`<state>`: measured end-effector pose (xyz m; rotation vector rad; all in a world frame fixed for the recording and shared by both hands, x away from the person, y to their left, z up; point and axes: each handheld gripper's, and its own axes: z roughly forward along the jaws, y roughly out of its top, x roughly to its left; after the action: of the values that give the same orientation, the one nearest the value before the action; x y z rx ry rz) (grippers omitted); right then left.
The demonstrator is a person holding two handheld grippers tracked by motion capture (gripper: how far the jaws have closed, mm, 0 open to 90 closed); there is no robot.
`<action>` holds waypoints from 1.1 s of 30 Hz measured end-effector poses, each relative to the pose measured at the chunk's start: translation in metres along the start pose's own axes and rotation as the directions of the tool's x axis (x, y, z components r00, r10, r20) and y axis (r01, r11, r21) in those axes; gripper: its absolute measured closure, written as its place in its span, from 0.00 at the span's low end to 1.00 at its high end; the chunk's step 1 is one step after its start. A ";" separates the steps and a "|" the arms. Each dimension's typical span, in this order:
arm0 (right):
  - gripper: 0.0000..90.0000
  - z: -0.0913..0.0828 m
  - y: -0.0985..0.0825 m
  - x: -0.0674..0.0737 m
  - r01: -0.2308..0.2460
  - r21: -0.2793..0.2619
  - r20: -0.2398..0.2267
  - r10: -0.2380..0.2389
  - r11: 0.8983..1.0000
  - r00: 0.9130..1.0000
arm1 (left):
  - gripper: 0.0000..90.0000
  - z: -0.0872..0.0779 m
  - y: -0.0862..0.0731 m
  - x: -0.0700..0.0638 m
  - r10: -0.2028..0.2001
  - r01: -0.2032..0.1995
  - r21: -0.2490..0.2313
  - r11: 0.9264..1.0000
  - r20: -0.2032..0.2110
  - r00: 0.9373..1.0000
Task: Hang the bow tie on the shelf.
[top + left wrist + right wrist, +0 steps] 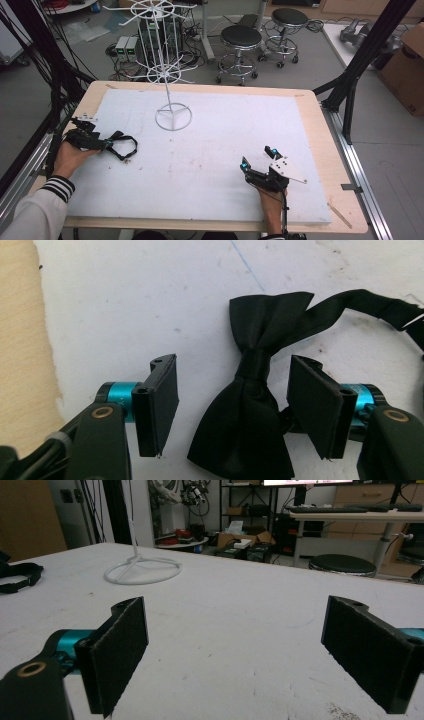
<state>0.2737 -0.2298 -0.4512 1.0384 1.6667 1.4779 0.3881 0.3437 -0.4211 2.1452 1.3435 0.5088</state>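
Jaws: left gripper [232,405] parted – pads either side of one black bow tie [255,390], not touching it | right gripper [235,655] spread wide, nothing between | bow tie: flat on white surface [210,165], left edge, strap [125,147] looped beside it | one white wire stand [173,117] – far centre | two hands, one per gripper

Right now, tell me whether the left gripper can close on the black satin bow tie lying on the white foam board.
Probably yes. The left gripper already has its open jaws on either side of the black satin bow tie, knot between the pads, with nothing else between them on the white foam board.
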 end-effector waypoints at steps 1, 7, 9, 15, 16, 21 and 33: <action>0.12 0.000 0.000 0.000 -0.001 0.000 0.000 0.001 1.000 1.000 | 0.43 0.000 0.000 0.000 0.004 -0.004 0.003 1.000 0.005 1.000; 0.12 0.000 0.000 0.001 -0.004 0.004 0.000 0.004 1.000 1.000 | 0.52 0.004 0.001 -0.003 0.030 -0.030 0.012 0.999 0.009 1.000; 0.12 0.000 0.000 0.000 0.001 0.001 0.001 -0.001 1.000 1.000 | 0.59 0.005 0.001 -0.005 0.044 -0.044 0.016 0.999 0.013 0.999; 0.12 0.000 0.000 0.000 -0.001 0.000 0.000 0.001 1.000 1.000 | 0.71 0.007 0.001 -0.006 0.070 -0.071 0.029 0.997 0.032 0.997; 0.12 0.000 0.000 0.000 0.000 0.000 0.000 0.000 1.000 1.000 | 0.74 0.007 0.001 -0.006 0.067 -0.068 0.030 0.997 0.037 0.997; 0.12 0.000 0.000 0.000 0.000 0.000 0.000 0.000 1.000 1.000 | 0.80 0.006 0.001 -0.007 0.067 -0.069 0.032 0.997 0.050 0.996; 0.12 0.000 0.000 0.000 0.000 0.001 0.001 0.000 1.000 1.000 | 0.82 -0.002 0.000 -0.006 0.049 -0.049 -0.005 0.999 0.074 0.996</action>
<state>0.2736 -0.2297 -0.4511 1.0397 1.6669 1.4763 0.3845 0.3388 -0.4192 2.1772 1.2518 0.4455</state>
